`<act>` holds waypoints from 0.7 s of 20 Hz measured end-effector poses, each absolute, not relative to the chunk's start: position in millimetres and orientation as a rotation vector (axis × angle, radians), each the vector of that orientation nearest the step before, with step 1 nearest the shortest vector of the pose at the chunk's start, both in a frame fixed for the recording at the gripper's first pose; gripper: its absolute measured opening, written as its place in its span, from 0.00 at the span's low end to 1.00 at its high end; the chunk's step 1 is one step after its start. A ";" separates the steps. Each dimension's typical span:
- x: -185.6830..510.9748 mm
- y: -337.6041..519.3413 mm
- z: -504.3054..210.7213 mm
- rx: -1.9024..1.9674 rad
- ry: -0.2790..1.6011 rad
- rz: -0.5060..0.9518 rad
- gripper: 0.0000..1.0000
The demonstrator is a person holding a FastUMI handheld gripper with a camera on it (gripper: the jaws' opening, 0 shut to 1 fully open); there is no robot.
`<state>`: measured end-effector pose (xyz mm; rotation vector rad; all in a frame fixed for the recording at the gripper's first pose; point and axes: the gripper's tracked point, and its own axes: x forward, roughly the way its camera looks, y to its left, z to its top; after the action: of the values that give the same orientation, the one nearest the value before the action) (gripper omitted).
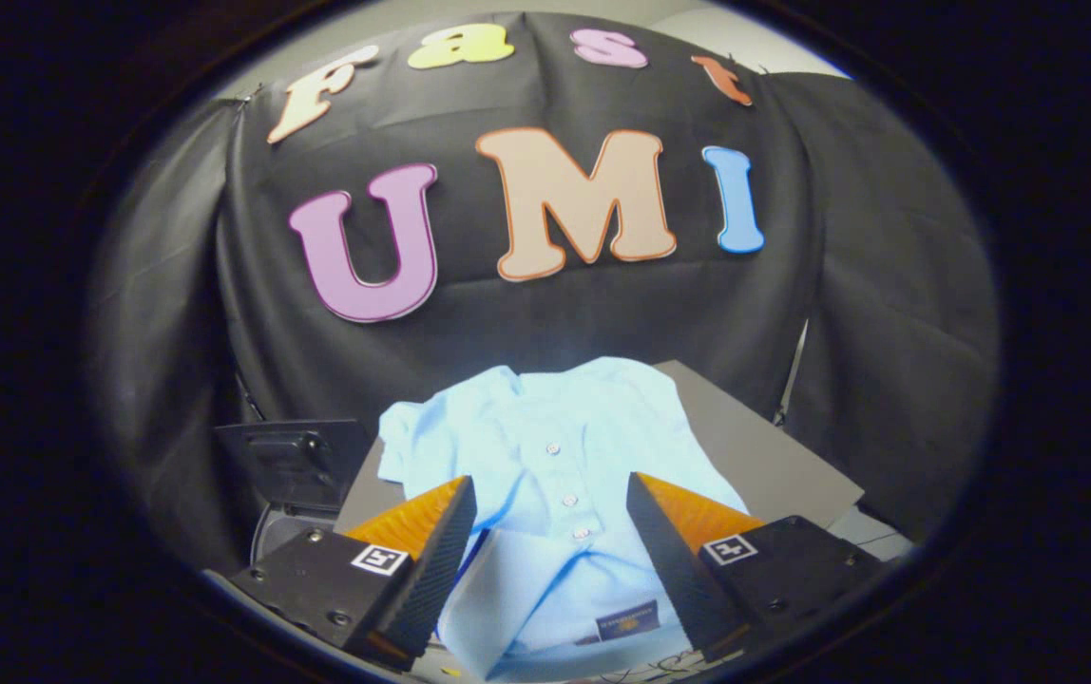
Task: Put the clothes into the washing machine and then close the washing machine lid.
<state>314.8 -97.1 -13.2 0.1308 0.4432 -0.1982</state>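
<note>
shirt (pixel 555 456) on table (pixel 764 456), centre-low — between the spread fingers of gripper (pixel 551 532) (neither touching it) | washing machine (pixel 294 465) lower left, beside table | cloth wall (pixel 526 313) behind — upper frame

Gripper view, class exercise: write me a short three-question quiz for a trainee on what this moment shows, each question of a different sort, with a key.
1. True or false: the claw is shut on the light blue shirt.
2. Where does the shirt's button placket lie? A) between the two fingers B) beyond the grey board C) inside the washing machine
3. Fill in: the shirt is spread on a grey ____.

Key
1. False. The fingers stand apart, over the shirt, with nothing clamped.
2. A.
3. board. The washing machine's raised dark lid shows beside it, past one finger.
</note>
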 end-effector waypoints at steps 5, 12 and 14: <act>354.4 -81.8 -30.6 0.134 0.555 -0.193 0.97; 374.3 -100.9 -60.2 0.182 0.681 -0.287 0.99; 370.1 -99.8 -61.8 0.083 0.706 -0.277 0.86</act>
<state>370.1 -99.8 -61.8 0.0829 0.7059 -0.2772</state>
